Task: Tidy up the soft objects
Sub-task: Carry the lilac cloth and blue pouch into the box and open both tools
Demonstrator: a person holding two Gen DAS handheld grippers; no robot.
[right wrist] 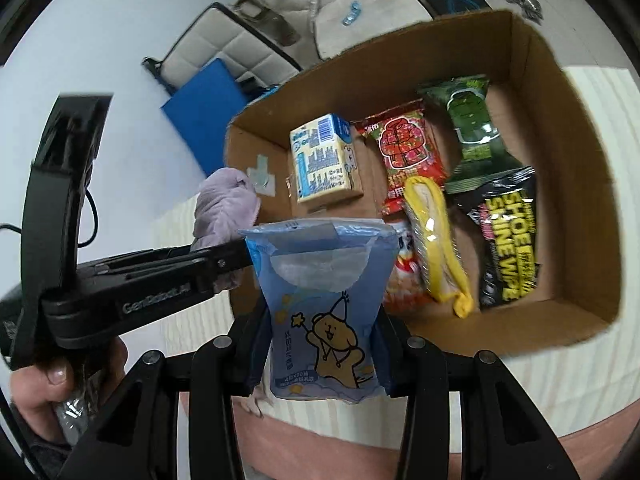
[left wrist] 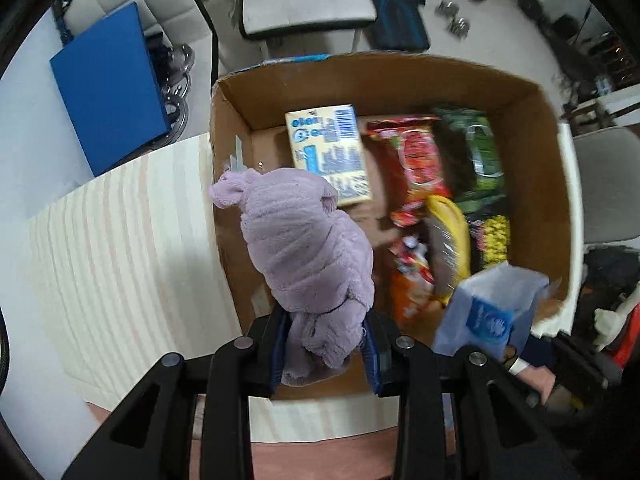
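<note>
My left gripper (left wrist: 326, 344) is shut on a lilac plush cloth (left wrist: 308, 248) and holds it above the near left part of the open cardboard box (left wrist: 532, 176). It also shows in the right wrist view (right wrist: 224, 208), with the left gripper's black body (right wrist: 152, 280) to the left. My right gripper (right wrist: 322, 360) is shut on a blue tissue pack (right wrist: 324, 300) with a bear print, held above the box's near edge (right wrist: 520, 336). The pack shows in the left wrist view (left wrist: 488, 308) at the box's near right.
In the box lie a yellow-and-blue carton (right wrist: 324, 160), a red packet (right wrist: 408, 148), a green packet (right wrist: 472, 120), a yellow cloth pack (right wrist: 436, 240) and a black shoe-wipe pack (right wrist: 508, 236). The box stands on a pale striped table (left wrist: 120, 240). Chairs (left wrist: 304, 0) and a blue panel (left wrist: 108, 88) stand beyond.
</note>
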